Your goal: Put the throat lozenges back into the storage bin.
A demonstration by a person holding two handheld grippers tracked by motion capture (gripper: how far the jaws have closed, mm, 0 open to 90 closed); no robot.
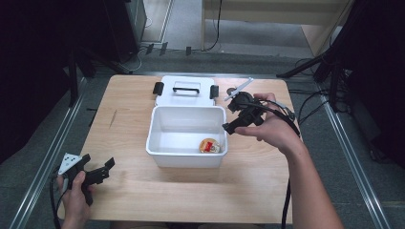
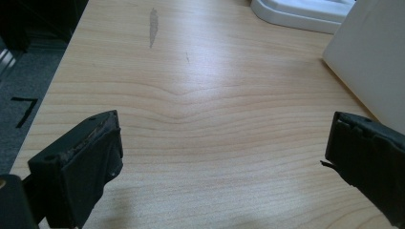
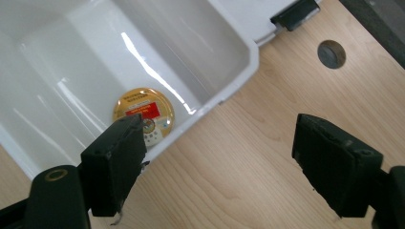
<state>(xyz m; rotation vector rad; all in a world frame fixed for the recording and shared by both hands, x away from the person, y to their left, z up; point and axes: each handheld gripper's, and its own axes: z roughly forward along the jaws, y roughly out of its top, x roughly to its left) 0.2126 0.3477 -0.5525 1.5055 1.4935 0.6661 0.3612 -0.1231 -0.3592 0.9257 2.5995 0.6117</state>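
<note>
Gold round tin, red label, in white bin

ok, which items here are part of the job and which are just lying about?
In the job:
- white bin, open on the table
- round gold tin, inside the bin
- right gripper, open at the bin's right rim
- bin lid, lying behind the bin

Lying about:
- left gripper, open, idle at the table's near left
- round hole in the table
</note>
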